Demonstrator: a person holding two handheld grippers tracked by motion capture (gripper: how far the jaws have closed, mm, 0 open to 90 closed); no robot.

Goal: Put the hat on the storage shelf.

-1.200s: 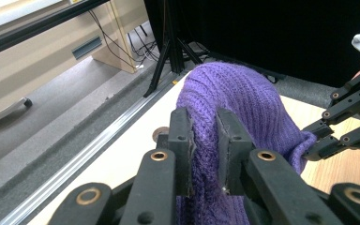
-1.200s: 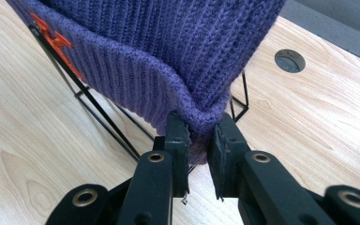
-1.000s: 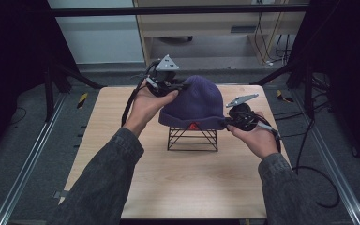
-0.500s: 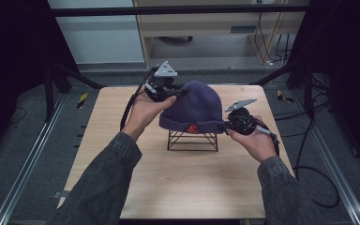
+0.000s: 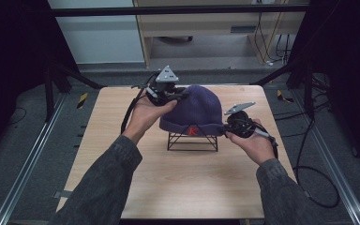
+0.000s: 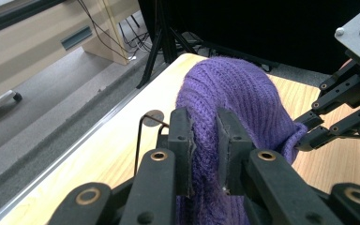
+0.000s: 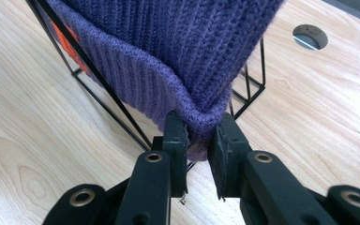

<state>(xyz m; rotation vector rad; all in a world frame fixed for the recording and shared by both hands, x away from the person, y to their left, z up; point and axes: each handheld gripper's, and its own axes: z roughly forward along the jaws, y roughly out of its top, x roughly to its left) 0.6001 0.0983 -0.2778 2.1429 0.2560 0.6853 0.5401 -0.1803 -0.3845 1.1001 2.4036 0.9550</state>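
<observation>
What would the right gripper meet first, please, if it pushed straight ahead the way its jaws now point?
The right gripper is already shut on the folded brim of the purple beanie, so more of that knit comes first. Just behind it stands the black wire stand, probably the first hard thing, though depth is unclear.

Ribbed knit beanie point(image 5: 197, 110); black wire stand point(image 5: 192, 140); matt wood table point(image 5: 178, 187).

A light wooden table point(image 5: 178, 187) with rounded corners stands on grey carpeted floor point(image 5: 23, 140); metal rails point(image 5: 28, 164) run along the floor on both sides of it; black frame struts point(image 5: 70, 75) angle down near its far corners, and a black bar point(image 5: 178, 8) crosses overhead; behind stands a beige cabinet point(image 5: 201, 23) beside a pale wall panel point(image 5: 93, 37); cables point(image 5: 267, 42) hang at the right; yellow-black tape point(image 5: 82, 100) marks the floor; both flanks lie in darkness.
</observation>
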